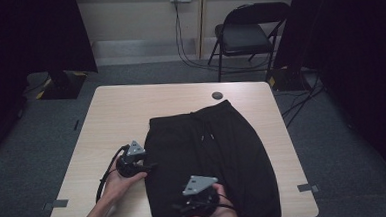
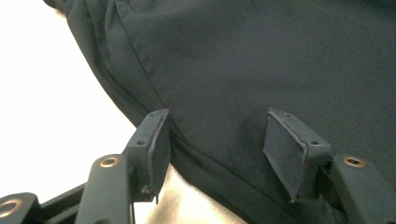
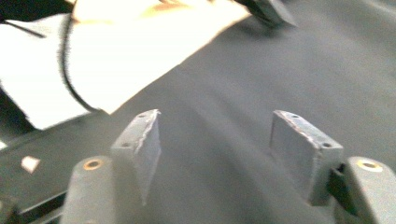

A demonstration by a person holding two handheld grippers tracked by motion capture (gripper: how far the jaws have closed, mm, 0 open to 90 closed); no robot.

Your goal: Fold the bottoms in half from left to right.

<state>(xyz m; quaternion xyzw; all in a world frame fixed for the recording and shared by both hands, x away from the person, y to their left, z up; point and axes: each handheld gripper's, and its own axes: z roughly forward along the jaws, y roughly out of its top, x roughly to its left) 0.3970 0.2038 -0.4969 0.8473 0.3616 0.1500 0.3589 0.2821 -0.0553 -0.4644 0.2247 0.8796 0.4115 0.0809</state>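
High view: black shorts (image 1: pixel 211 162) lie flat on the desk (image 1: pixel 121 112), their long axis running from the waistband with its drawstring at the far end toward the person's near edge. The left tool (image 1: pixel 151 166) sits at the shorts' left side seam, the nearer of the two to a hem; the right tool (image 1: pixel 178 207) hovers over the cloth close to the near edge. A small dark disc (image 1: pixel 217 95) rests beyond the waistband, and a folding chair (image 1: pixel 247 33) stands behind the desk.

Left gripper view: the left tool's (image 2: pixel 215 144) jaws stand apart, straddling the seam edge of the shorts (image 2: pixel 261 60), with the pads not pressing on it.

Right gripper view: blurred, the right tool's (image 3: pixel 217 149) jaws are apart above plain fabric (image 3: pixel 280 70), gripping nothing; any pinch would have to come downward from here.
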